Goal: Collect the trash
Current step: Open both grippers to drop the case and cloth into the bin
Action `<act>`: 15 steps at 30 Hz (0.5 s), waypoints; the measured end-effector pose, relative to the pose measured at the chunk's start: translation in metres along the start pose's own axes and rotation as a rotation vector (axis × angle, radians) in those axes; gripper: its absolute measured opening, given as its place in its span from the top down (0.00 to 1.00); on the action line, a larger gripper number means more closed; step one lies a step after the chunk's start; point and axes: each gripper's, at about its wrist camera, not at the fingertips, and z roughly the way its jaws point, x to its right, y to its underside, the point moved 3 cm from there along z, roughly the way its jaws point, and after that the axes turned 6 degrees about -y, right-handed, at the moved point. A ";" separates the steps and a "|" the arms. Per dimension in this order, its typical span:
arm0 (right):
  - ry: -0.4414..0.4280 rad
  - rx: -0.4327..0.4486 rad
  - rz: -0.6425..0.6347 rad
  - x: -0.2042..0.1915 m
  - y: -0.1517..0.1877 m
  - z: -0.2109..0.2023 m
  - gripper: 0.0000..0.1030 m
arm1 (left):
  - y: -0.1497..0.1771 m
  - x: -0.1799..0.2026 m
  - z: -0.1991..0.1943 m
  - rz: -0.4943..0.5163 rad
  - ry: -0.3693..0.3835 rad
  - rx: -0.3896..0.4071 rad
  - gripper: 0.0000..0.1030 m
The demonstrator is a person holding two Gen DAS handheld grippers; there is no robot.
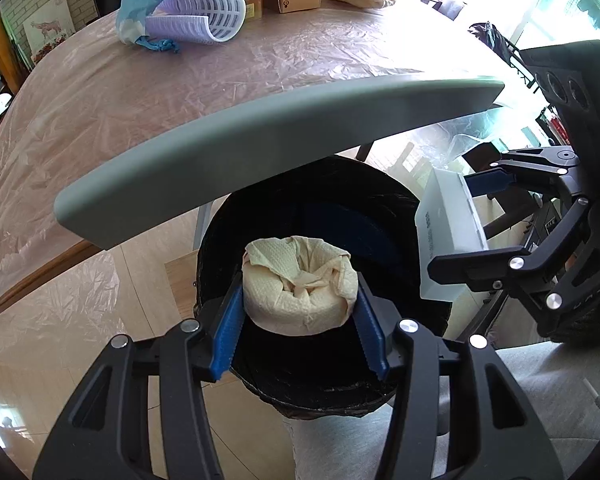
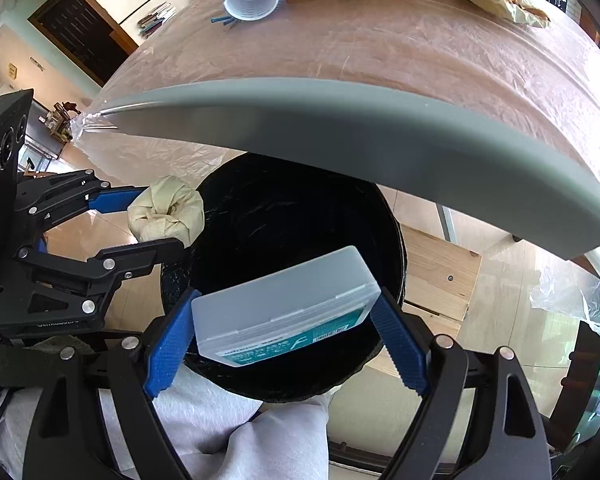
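A paper wad (image 1: 300, 288) and plastic case (image 2: 284, 304) are being gripped by the left tool (image 1: 300, 320) and right tool (image 2: 284, 336), directly over the bin (image 2: 284, 216) below.

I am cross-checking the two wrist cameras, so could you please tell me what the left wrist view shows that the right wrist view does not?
Only the left wrist view shows the framed horse picture at the wall.

Only the right wrist view shows the teal label on the translucent plastic case and a wooden stool.

Both show the left gripper shut on the wadded paper towel, the right gripper shut on the case, and the black-lined bin.
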 end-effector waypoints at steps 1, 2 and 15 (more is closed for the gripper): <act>0.002 -0.001 0.001 0.000 0.000 0.001 0.18 | 0.000 -0.001 0.001 0.003 -0.001 -0.001 0.49; 0.003 -0.002 0.001 0.000 -0.001 0.002 0.18 | -0.001 -0.001 0.002 0.007 -0.003 -0.003 0.49; 0.024 -0.003 0.016 0.001 -0.001 0.009 0.18 | 0.001 -0.002 0.007 0.023 -0.014 -0.011 0.49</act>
